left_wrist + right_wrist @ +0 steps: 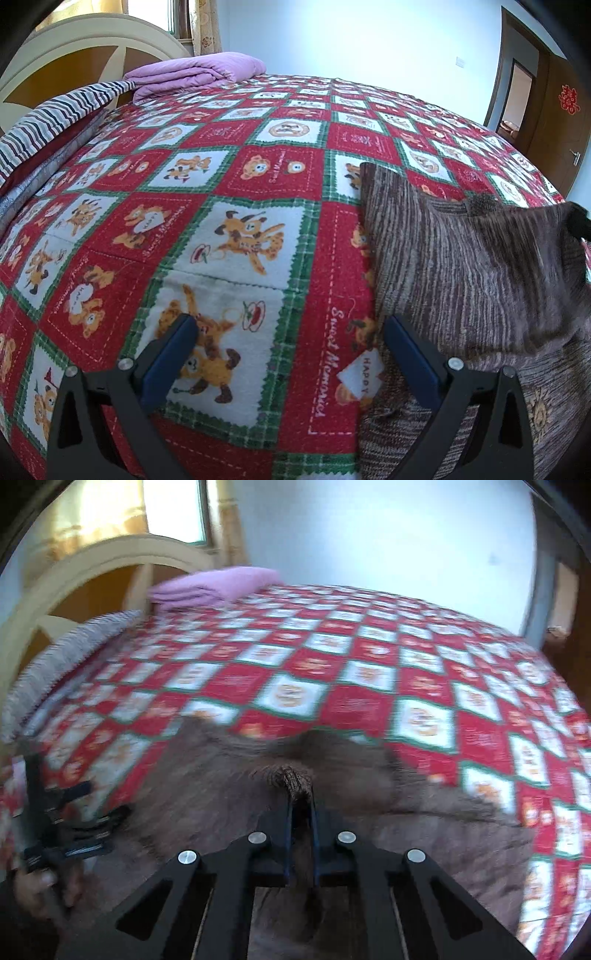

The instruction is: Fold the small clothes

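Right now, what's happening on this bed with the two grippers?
A person is folding a brown striped garment on the red patchwork bedspread, with a handheld gripper in each hand. The right gripper is shut on an edge of the brown cloth, and part of the garment is raised off the bed. The left gripper is open over the bedspread beside the garment's left edge, holding nothing. A folded pink blanket sits by the headboard, untouched.

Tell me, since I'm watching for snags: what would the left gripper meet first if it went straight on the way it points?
Probably the bedspread. The left gripper is open and points down at its bear squares. The brown garment lies by the right-hand finger, likely just off the line, though depth is unclear.
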### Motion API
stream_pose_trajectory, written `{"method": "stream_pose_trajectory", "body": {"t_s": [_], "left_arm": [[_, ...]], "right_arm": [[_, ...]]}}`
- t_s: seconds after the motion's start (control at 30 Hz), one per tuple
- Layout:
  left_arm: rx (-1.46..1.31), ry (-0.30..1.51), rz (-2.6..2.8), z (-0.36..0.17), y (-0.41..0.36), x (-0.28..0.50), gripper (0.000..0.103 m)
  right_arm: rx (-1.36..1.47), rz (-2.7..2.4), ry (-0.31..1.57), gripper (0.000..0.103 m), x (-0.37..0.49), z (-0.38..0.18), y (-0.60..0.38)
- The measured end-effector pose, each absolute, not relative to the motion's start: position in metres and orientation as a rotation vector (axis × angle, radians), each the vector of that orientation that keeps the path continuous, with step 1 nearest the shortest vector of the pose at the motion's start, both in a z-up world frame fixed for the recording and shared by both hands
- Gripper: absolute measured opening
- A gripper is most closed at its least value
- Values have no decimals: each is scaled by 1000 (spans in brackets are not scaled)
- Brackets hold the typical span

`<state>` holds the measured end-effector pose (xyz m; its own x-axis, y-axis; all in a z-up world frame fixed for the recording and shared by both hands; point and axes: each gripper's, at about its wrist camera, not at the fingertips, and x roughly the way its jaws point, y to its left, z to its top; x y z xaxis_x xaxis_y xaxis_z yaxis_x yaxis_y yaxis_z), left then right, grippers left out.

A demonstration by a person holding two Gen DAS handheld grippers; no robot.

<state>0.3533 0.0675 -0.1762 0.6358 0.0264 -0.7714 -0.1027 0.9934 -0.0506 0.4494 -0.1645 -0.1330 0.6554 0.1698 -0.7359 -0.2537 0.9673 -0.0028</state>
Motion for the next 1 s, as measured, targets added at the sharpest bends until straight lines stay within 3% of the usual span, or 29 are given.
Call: {"method": "stream_pose_trajectory", "body": {"t_s": [0.2,0.23,0.27,0.3,0.4,0.53,0.73,0.87,1.0], "left_arm": [[-94,879,74,-176,67,353,103],[-92,879,74,-176,67,353,103],[-92,878,74,-176,67,353,103],[-93,878,74,-176,67,353,103],[-93,878,74,-176,67,353,103],[-92,878,74,-176,67,353,103],[-92,878,74,-176,67,353,103],[-93,878,74,-176,67,353,103],[-86,881,75,-176,66,354,103]], "right_arm": [[6,149,947,14,459,-164,-206],[19,153,945,34,454,-165,-209],[17,149,938,62,449,-165,-210],[24,153,923,68,440,-163,-212],[82,224,898,69,421,-159,-210],[21,290,929,50,403,-171,-187],[15,262,922,5,395,-184,-190],[17,293,860,3,382,-160,-194],[-67,234,909,3,380,-175,-196]]}}
